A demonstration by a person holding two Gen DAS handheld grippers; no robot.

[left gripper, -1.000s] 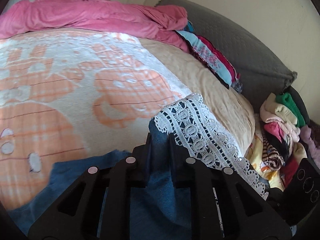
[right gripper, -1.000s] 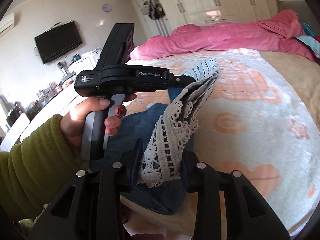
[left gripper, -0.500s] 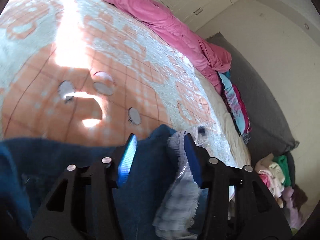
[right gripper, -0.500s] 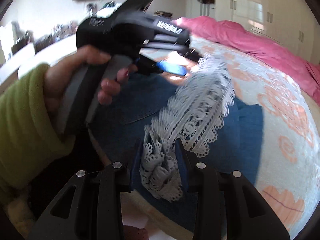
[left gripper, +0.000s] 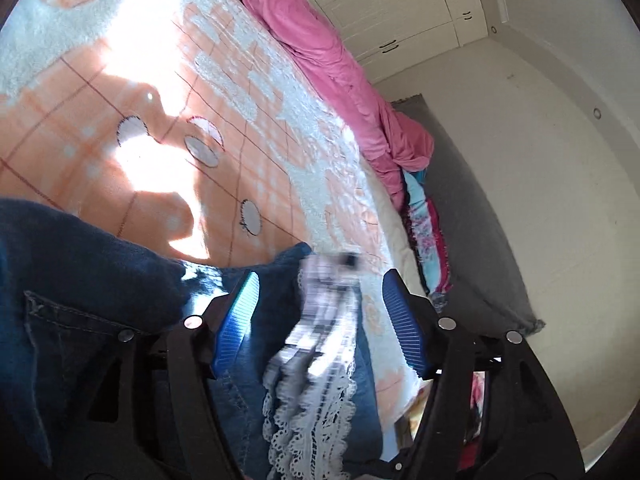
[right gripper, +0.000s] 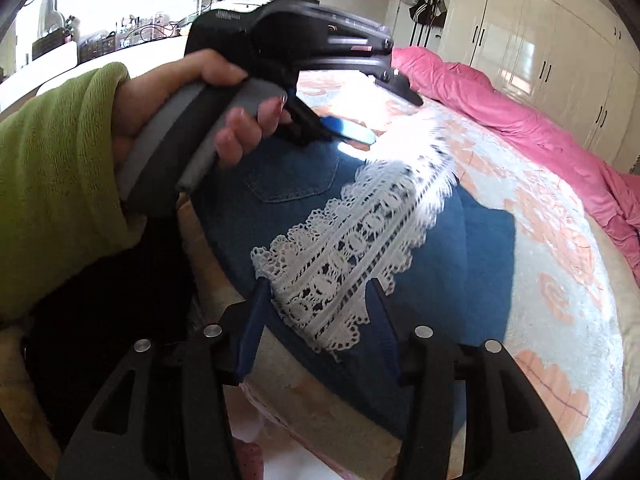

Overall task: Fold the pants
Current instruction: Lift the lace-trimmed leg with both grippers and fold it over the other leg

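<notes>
We have the pants (right gripper: 420, 248) doubled on the bed (right gripper: 560, 240), lace hem (right gripper: 352, 252) lying over the seat. Both our grippers, left (left gripper: 320, 304) and right (right gripper: 316, 312), gape wide, holding nothing. Next, we judge, comes regripping an end for another fold.

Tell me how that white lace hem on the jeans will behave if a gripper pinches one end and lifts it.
The lace hem looks thin and full of holes, so it would probably droop rather than hold shape. It runs along the denim pants, apparently sewn on, so lifting it would likely drag heavier fabric with it. The open loops could snag on a ribbed blue pad.
</notes>
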